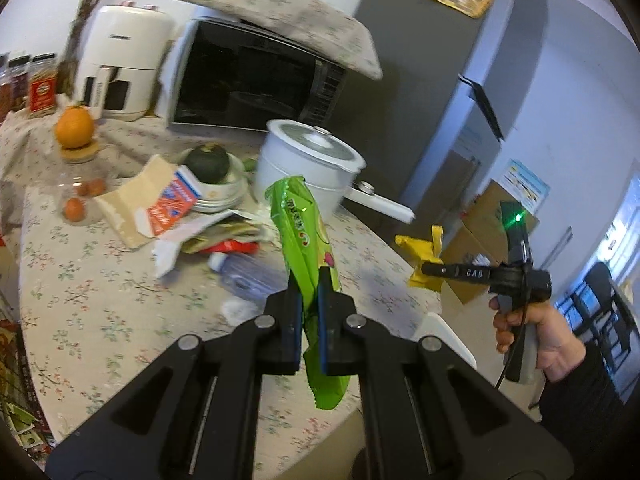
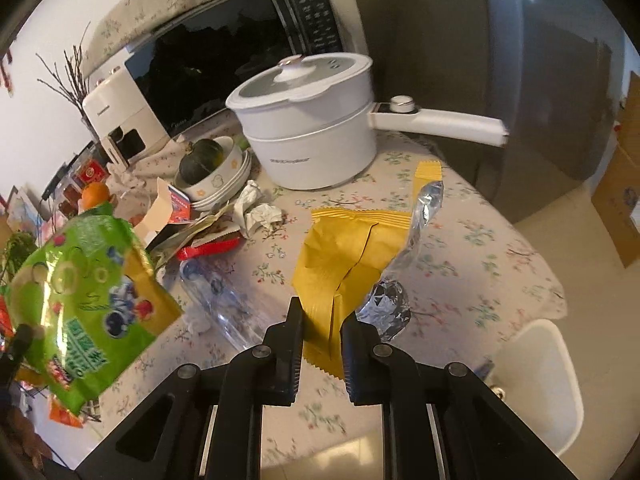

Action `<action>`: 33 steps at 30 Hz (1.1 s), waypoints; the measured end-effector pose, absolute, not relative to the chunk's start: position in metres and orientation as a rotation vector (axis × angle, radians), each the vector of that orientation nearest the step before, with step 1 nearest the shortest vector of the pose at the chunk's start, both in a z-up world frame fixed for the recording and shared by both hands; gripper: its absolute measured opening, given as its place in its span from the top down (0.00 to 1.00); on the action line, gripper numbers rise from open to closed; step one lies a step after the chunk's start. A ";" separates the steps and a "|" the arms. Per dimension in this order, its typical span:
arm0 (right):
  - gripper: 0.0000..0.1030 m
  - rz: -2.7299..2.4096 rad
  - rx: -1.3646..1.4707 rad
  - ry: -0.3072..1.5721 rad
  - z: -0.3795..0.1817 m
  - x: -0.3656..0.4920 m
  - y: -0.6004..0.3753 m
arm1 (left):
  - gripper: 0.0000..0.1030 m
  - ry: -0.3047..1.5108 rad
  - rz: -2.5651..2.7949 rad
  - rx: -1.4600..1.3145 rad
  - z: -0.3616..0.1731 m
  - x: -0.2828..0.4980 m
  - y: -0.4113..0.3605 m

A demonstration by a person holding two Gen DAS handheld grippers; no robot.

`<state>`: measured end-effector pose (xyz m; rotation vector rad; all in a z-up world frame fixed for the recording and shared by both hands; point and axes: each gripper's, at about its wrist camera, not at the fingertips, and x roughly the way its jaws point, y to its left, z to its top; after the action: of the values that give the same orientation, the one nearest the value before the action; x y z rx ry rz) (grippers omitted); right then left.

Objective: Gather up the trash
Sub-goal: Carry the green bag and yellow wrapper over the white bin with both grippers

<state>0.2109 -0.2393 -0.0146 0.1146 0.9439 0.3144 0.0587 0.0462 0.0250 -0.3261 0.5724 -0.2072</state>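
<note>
- Leftmost, the litter heap is sitting on the flowered table: a torn red-and-white carton, crumpled white paper, a red wrapper and a clear plastic bottle lying on its side.
- Next, the left gripper is pinching the green snack bag partway up its length, holding it off the table with its top standing up and its cut end hanging below the fingers.
- That bag is looking light, thin and slick; a grip across the flat middle, as now, should be keeping it from sliding, while a hold near the crimped end would likely be surer.
- Further right, the right gripper is closing on the lower edge of the yellow foil wrapper, the fingers set narrowly on either side and appearing to be nipping it.
- This wrapper is hanging limp, its silver lining curling out, so it will probably be flopping and crackling; the serrated seam is the stiffest place to take.
- Behind, a white pot is standing apart from the trash.
</note>
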 end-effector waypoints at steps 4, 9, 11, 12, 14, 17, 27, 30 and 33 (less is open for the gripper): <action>0.83 0.305 0.116 0.950 -0.010 0.195 -0.259 | 0.93 0.603 -0.268 -0.301 0.021 0.059 0.017; 0.83 0.280 0.097 0.976 -0.014 0.175 -0.287 | 0.93 0.659 -0.342 -0.263 0.012 0.063 -0.019; 0.83 0.264 0.097 0.984 -0.016 0.167 -0.301 | 0.93 0.687 -0.379 -0.254 0.006 0.066 -0.037; 0.83 0.254 0.100 0.988 -0.018 0.163 -0.310 | 0.93 0.703 -0.399 -0.247 0.004 0.067 -0.048; 0.83 0.229 0.107 1.000 -0.021 0.157 -0.327 | 0.93 0.727 -0.432 -0.240 0.000 0.069 -0.065; 0.83 0.189 0.128 1.018 -0.029 0.149 -0.357 | 0.93 0.760 -0.485 -0.236 -0.005 0.074 -0.094; 0.83 0.084 0.204 1.072 -0.057 0.129 -0.440 | 0.93 0.886 -0.606 -0.214 -0.036 0.103 -0.197; 0.83 0.069 0.217 1.095 -0.068 0.128 -0.452 | 0.93 0.938 -0.615 -0.203 -0.055 0.112 -0.222; 0.83 0.058 0.225 1.116 -0.078 0.128 -0.462 | 0.93 0.981 -0.609 -0.188 -0.074 0.121 -0.241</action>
<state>0.1279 -0.4620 -0.0783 0.2251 1.1160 0.0585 0.1209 -0.2412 -0.0738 -0.1884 0.9808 -0.6092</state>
